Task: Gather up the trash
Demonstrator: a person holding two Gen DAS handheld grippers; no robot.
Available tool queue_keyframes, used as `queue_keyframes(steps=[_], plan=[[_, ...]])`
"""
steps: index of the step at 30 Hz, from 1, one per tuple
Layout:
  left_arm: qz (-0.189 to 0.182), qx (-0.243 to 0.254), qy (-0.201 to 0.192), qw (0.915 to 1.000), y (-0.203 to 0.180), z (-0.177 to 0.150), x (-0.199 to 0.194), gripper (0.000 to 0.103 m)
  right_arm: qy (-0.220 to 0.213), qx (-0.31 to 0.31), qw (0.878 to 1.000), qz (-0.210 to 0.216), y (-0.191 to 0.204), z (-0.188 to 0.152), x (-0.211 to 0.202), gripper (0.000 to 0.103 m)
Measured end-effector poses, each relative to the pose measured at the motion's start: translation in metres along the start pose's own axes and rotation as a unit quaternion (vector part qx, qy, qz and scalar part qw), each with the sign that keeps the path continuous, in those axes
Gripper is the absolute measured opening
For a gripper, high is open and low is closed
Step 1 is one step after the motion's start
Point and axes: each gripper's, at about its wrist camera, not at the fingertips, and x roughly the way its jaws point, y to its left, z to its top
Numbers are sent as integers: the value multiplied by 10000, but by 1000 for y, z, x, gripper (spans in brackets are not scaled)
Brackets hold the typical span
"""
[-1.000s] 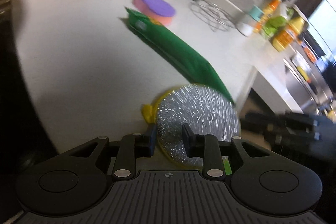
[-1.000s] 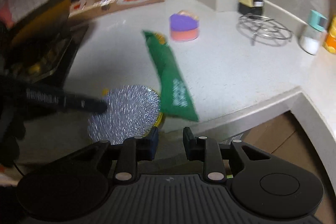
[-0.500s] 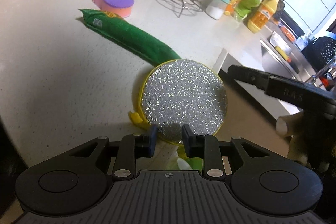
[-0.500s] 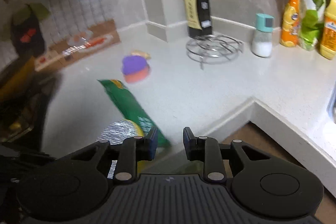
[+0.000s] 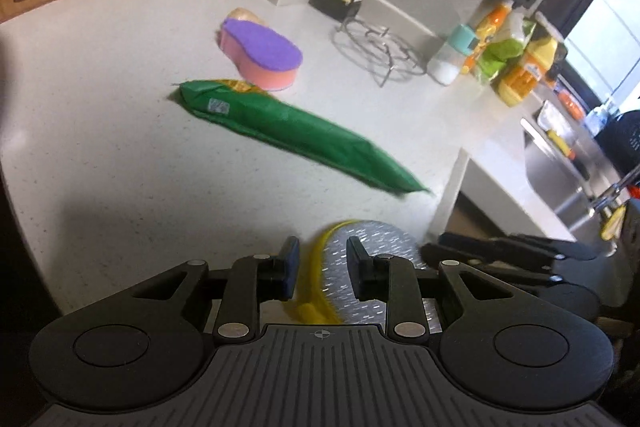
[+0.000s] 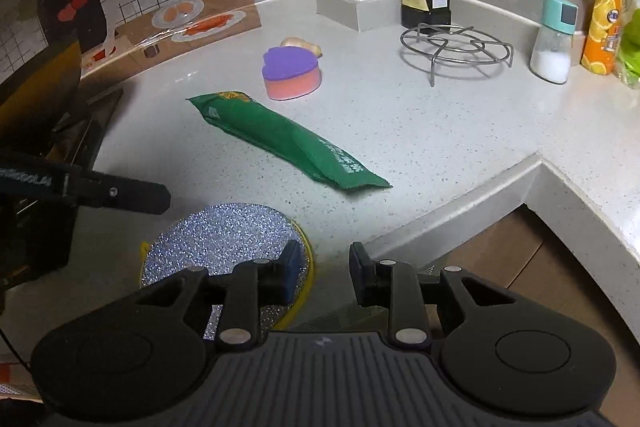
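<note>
One green wrapper (image 6: 288, 139) lies flat mid-counter, its near corner pointing toward 5 o'clock, just short of the counter edge (image 6: 460, 203); the purple-topped sponge (image 6: 291, 73) sits just beyond its far end. Nearer, a glittery scouring pad (image 6: 224, 243) rests by the edge. Both grippers, left (image 5: 319, 265) and right (image 6: 324, 273), stand parted and hold nothing. Best bet: pinch the wrapper's flat near end across its width, steering wide of the pad.

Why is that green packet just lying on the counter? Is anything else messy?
The green packet lies flat and slanted mid-counter, looking empty, like trash. A round silver scrubber sits near the counter's front edge, and a purple sponge rests loose behind the packet. Nothing looks spilled or broken.
</note>
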Motion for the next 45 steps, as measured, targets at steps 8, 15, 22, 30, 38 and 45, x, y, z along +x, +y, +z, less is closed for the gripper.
queue_keyframes(steps=[8,15,22,30,38,45], plan=[[-405,-139,286,9987,12,-4,11,29,-19,-172,9998,-47,2,-4,-9,26],[-596,-201,387,9973,8,-5,23,34,8,-129,9999,-8,-2,-12,-15,26],[-1870,-709,308,9793,8,-8,24,33,20,-115,9999,51,-3,-16,-15,26],[-1582,-989,37,9824,-5,-24,18,19,3,-475,9987,174,2,-6,-16,26],[-145,-1457,-784,9861,16,-23,-43,18,-500,-1231,9908,-275,20,37,-3,58],[560,-1656,-774,9815,30,-39,-54,18,-473,-1526,9870,-186,36,76,42,62]])
